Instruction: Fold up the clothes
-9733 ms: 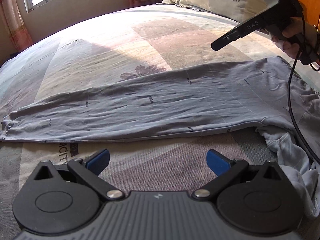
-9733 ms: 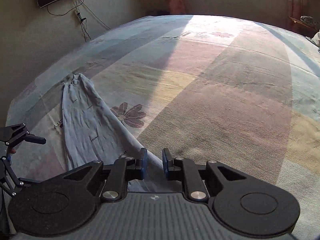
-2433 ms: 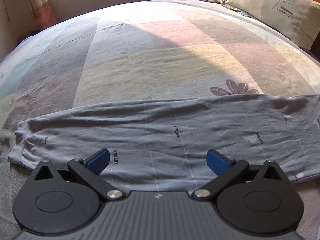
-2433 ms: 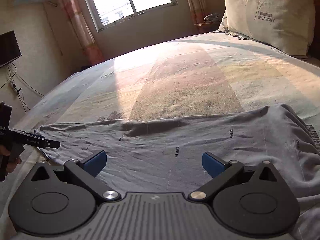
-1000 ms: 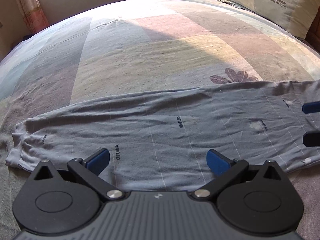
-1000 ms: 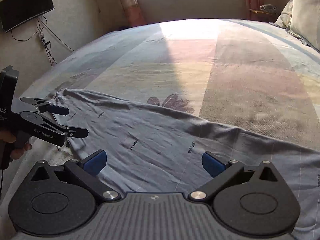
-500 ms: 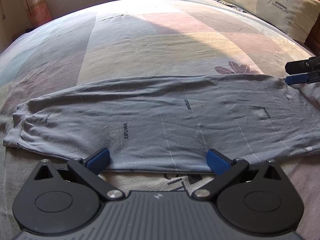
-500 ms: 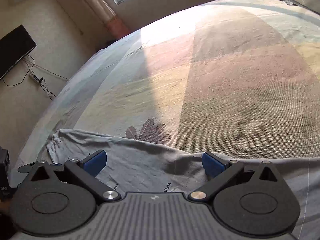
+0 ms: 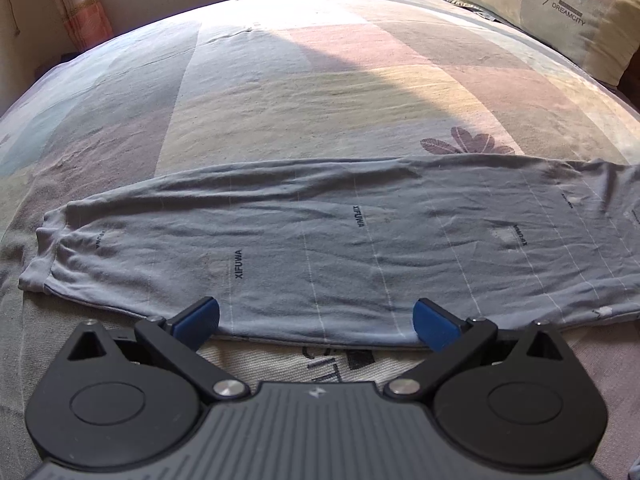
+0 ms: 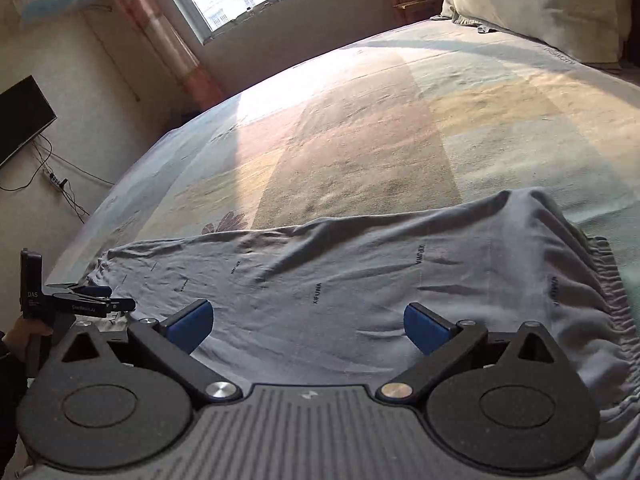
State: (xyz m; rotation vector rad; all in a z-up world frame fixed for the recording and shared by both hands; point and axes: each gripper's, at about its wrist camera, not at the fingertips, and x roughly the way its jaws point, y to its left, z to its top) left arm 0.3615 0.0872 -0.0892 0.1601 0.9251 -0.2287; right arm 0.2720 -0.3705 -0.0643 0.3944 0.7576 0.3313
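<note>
From my left claw (image 9: 316,316), jaws spread wide and empty at the near hem, the grey trousers (image 9: 320,248) lie lengthwise across the bed (image 9: 280,92), cuffs left, elastic waistband (image 10: 612,280) right. I judge them light, limp and quick to wrinkle — best pinched at hem or waistband. My right claw (image 10: 308,326) hangs wide too, holding nothing, over the upper leg. Half a second ago it faced open bedspread; its tip has dropped out of the left view.

A bed (image 9: 280,92) covered by a pastel patchwork sheet is seen; grey trousers (image 9: 340,240) are laid flat across it, pillows (image 9: 560,12) at its head.
</note>
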